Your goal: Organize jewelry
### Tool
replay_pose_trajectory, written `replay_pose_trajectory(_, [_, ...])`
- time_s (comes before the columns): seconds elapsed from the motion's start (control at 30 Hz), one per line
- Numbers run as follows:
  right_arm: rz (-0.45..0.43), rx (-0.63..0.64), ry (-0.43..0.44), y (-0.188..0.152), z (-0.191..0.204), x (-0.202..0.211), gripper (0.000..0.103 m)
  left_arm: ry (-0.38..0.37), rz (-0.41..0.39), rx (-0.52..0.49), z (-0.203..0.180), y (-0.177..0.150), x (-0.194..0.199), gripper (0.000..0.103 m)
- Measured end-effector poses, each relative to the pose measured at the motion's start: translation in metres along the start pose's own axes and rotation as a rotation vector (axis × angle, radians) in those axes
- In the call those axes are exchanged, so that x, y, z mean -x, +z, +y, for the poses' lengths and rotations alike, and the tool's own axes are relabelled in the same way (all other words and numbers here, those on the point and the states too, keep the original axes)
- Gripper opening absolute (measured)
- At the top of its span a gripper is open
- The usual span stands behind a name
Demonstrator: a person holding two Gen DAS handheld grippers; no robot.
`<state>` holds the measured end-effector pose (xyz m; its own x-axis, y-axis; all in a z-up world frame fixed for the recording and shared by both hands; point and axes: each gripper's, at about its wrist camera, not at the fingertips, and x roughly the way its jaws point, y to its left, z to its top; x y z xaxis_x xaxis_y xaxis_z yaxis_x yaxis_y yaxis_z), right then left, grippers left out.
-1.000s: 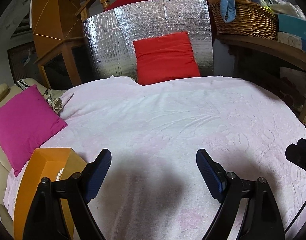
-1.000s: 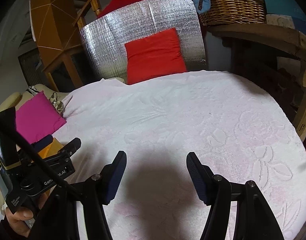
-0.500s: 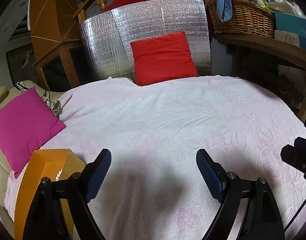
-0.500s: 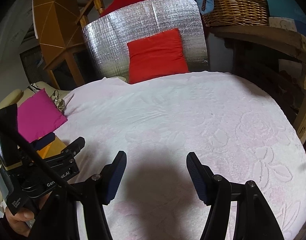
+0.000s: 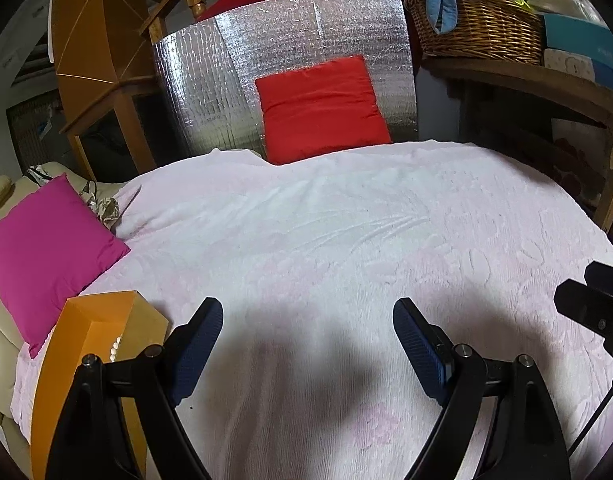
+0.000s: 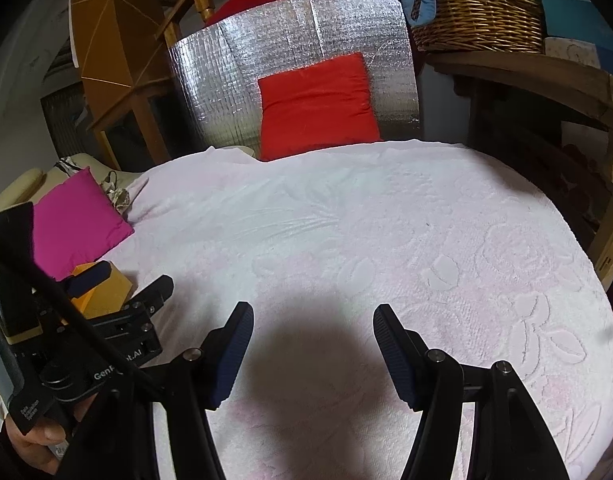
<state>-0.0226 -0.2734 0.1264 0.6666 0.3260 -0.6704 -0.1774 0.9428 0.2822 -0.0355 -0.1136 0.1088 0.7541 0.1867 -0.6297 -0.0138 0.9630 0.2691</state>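
Left wrist view, orange box point(image 5: 90, 344) with pearls point(image 5: 115, 347) beside magenta cushion point(image 5: 46, 252), both grippers' jaws apart.

The right hand-held gripper point(image 6: 310, 332) hangs over a pale pink bedspread point(image 6: 386, 240) with its blue-padded jaws spread wide and nothing between them; its shadow falls on the cloth just below. At the left edge the left hand-held gripper point(image 6: 118, 286) reaches over an open orange box point(image 6: 110, 288), one of its fingers point(image 6: 88, 276) lying across the box top. A hand point(image 6: 34, 436) grips its black handle. Beyond the box lies a magenta cushion point(image 6: 78, 216). At the far edge of the bedspread a red cushion point(image 6: 318, 104) leans against a silver foil panel point(image 6: 226, 80). A wicker basket point(image 6: 478, 12) sits on a wooden shelf point(image 6: 546, 76) at upper right.
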Motion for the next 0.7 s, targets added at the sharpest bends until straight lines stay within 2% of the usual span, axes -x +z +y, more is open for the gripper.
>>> replay_pose_trajectory(0.13, [-0.003, 0.014, -0.009, -0.002, 0.003, 0.0, 0.067, -0.018, 0.023, 0.013, 0.003, -0.005, 0.002, 0.087])
replay_pose_trajectory(0.23, [-0.006, 0.011, -0.012, -0.003, 0.005, 0.0, 0.067, -0.05, 0.048, 0.064, 0.013, -0.009, 0.008, 0.087])
replay_pose_trajectory(0.37, [-0.008, 0.004, -0.013, -0.005, 0.009, 0.002, 0.067, -0.045, 0.064, 0.111, 0.026, -0.018, 0.02, 0.087])
replay_pose_trajectory(0.47, [-0.022, 0.007, -0.012, -0.006, 0.019, 0.008, 0.067, -0.013, 0.075, 0.139, 0.044, -0.03, 0.041, 0.087])
replay_pose_trajectory(0.57, [-0.056, 0.031, 0.009, -0.008, 0.037, 0.022, 0.067, 0.055, 0.059, 0.153, 0.069, -0.042, 0.071, 0.087])
replay_pose_trajectory(0.7, [-0.106, 0.082, 0.091, -0.015, 0.075, 0.052, 0.067, 0.129, 0.031, 0.174, 0.105, -0.052, 0.113, 0.087])
